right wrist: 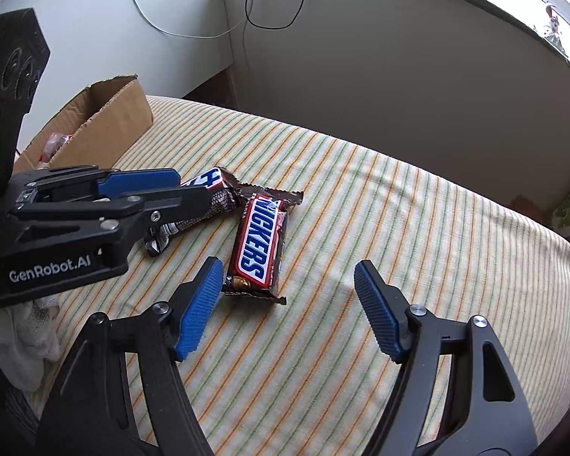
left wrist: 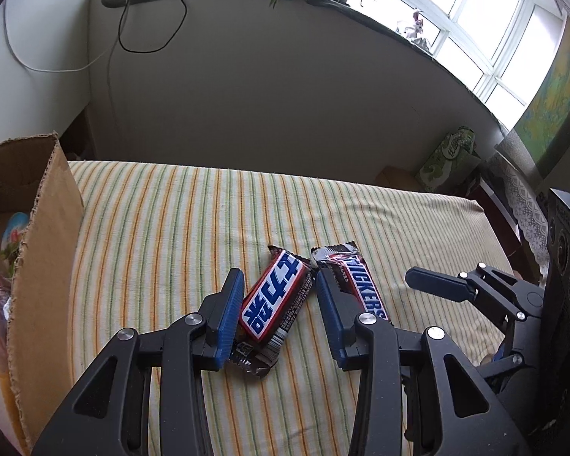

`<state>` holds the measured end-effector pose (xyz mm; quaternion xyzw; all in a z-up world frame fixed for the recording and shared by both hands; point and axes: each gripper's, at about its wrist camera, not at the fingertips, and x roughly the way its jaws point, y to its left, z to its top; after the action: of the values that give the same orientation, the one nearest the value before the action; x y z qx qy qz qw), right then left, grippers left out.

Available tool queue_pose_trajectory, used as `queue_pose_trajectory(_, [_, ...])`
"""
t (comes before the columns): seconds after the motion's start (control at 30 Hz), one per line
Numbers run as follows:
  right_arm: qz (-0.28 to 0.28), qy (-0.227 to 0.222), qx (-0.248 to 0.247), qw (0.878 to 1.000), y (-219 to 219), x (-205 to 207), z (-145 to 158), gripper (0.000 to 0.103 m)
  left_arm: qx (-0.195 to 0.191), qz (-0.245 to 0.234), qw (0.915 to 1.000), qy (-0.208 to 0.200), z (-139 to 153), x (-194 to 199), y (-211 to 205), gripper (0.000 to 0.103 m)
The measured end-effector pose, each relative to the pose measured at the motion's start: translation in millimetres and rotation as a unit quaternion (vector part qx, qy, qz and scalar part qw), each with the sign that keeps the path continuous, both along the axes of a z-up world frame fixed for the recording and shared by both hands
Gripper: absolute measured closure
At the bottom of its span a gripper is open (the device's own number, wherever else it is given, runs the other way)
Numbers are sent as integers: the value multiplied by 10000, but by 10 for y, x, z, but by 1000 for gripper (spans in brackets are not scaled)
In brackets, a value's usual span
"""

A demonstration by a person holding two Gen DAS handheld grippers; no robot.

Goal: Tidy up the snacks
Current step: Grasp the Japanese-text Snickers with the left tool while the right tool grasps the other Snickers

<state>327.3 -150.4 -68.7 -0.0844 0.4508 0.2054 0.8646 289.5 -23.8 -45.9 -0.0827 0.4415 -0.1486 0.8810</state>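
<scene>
Two Snickers bars lie on the striped cloth. My left gripper (left wrist: 279, 292) is open, its fingers on either side of the left bar (left wrist: 275, 296), which has Chinese lettering; there are gaps to both pads. The second bar (left wrist: 361, 285) lies just right of my right finger. In the right wrist view my right gripper (right wrist: 288, 285) is open and low over the cloth; the second bar (right wrist: 258, 243) lies just ahead of its left fingertip (right wrist: 205, 296). The left gripper (right wrist: 163, 190) shows there around the first bar (right wrist: 209, 197).
An open cardboard box (left wrist: 45, 250) with packaged snacks inside stands at the left edge of the cloth; it also shows in the right wrist view (right wrist: 106, 129). A wall with a windowsill and plants is behind. A green box (left wrist: 452, 159) sits at the far right.
</scene>
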Motion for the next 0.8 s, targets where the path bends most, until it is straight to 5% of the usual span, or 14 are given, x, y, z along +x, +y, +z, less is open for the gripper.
queue_pose_trajectory(0.2, [157,-79,-135,9998,33,-29,4,29,706,-224,9972,-142,-39,-81,-198,68])
queue_pose_trajectory(0.63, [205,-192,-278,9992,186,76,16,35,1090,143,9937,-209,-91,-14,-105,76])
queue_pose_trajectory(0.8, [178,-62,-266,9995,234,183,-70,55,1117,174,9933,-228,-100,-10,-109,76])
